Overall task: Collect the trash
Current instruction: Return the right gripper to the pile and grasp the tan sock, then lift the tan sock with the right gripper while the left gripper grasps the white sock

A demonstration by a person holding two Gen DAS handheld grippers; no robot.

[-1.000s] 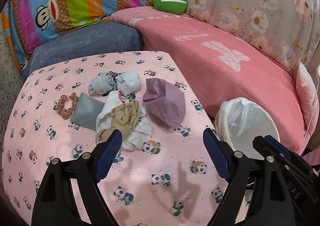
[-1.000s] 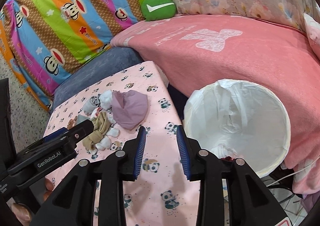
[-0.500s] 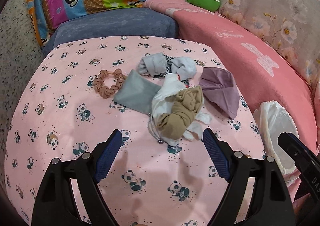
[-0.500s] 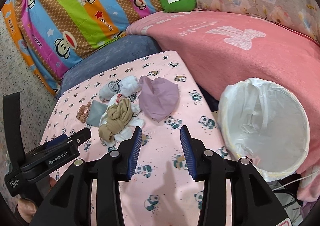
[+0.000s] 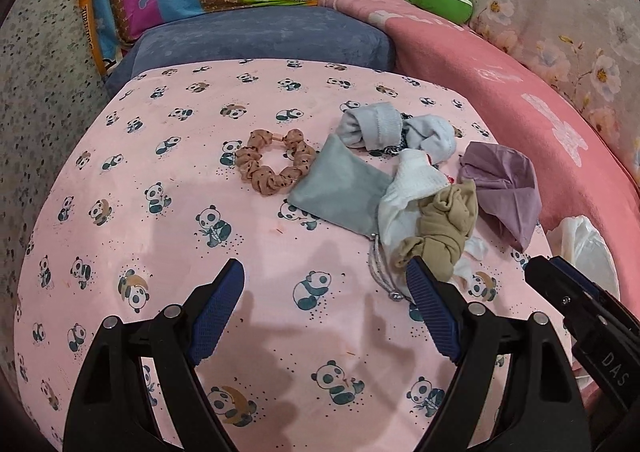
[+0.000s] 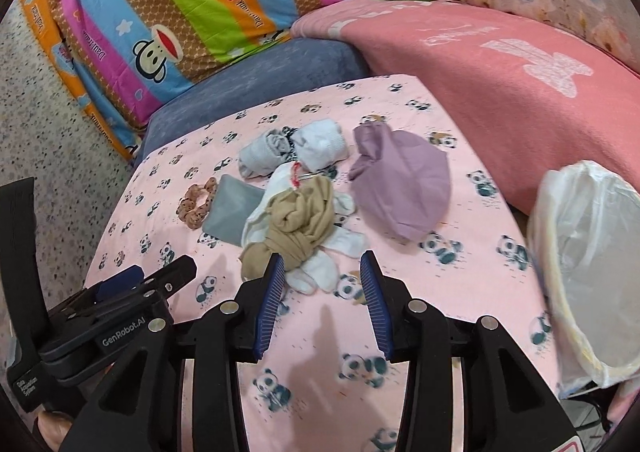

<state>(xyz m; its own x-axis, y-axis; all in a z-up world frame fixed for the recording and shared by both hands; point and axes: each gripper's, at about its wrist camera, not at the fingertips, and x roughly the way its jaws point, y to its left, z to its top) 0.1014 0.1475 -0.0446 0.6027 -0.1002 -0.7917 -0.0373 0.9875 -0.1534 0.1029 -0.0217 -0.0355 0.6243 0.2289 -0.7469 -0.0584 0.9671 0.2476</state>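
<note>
Your left gripper (image 5: 324,284): wide, empty. Right gripper (image 6: 322,276): narrower, empty, over the tan rag (image 6: 298,226). Bin (image 6: 580,272) beside the table (image 6: 460,292).

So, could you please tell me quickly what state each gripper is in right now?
Left gripper: open wide, holding nothing.
Right gripper: open, narrower gap, holding nothing.

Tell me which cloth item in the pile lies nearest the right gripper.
The tan knotted stocking, lying on the white cloth just ahead of the right gripper; the purple cloth and grey pouch lie farther off.
</note>
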